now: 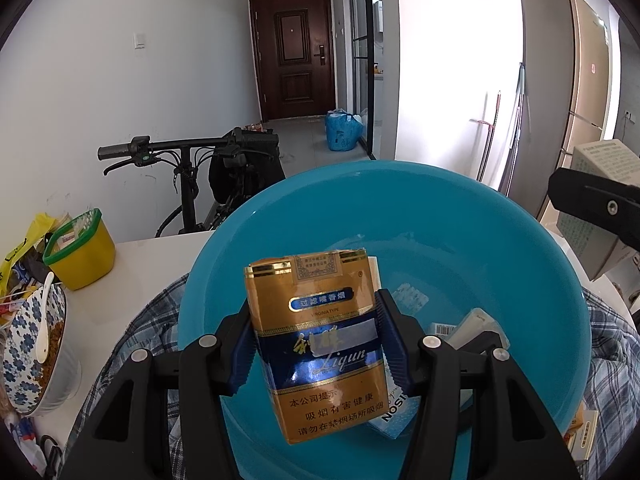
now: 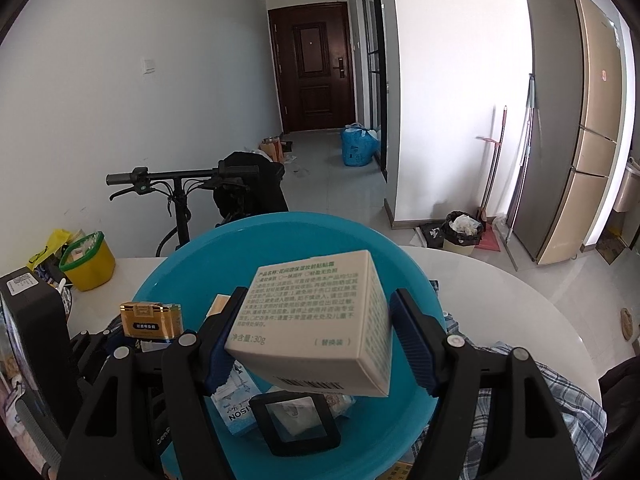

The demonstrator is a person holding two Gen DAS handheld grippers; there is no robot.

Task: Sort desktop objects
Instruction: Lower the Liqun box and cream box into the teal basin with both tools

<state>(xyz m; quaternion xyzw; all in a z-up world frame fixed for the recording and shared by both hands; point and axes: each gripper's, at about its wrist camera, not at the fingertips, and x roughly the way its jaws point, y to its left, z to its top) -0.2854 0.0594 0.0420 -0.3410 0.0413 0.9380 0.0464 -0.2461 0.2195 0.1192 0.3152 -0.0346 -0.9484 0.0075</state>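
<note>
on the left a flowered bowl (image 1: 34,340) with a white spoon (image 1: 43,322) sits on the white table (image 1: 132,280), and a yellow tub (image 1: 82,254) with a green rim stands near it. a black bike (image 1: 188,172) waits behind the table.

in the middle a big blue basin (image 1: 460,232) rests on a checked cloth (image 1: 148,320). the left gripper (image 1: 316,340) is clamped on a gold cigarette pack (image 1: 320,344) and holds it up over the basin. under it lie a white and blue packet (image 1: 394,412) and some small boxes.

to the right, the right gripper (image 2: 312,340) squeezes a cream box (image 2: 316,320) with green writing, tilted, above the basin too. a black square case (image 2: 298,420) lies in the basin below it.

far back is a brown door (image 2: 316,76). a blue bag (image 2: 358,146) sits on the grey floor. a bin (image 2: 460,232) and a tall fridge (image 2: 576,128) stand on the right.
</note>
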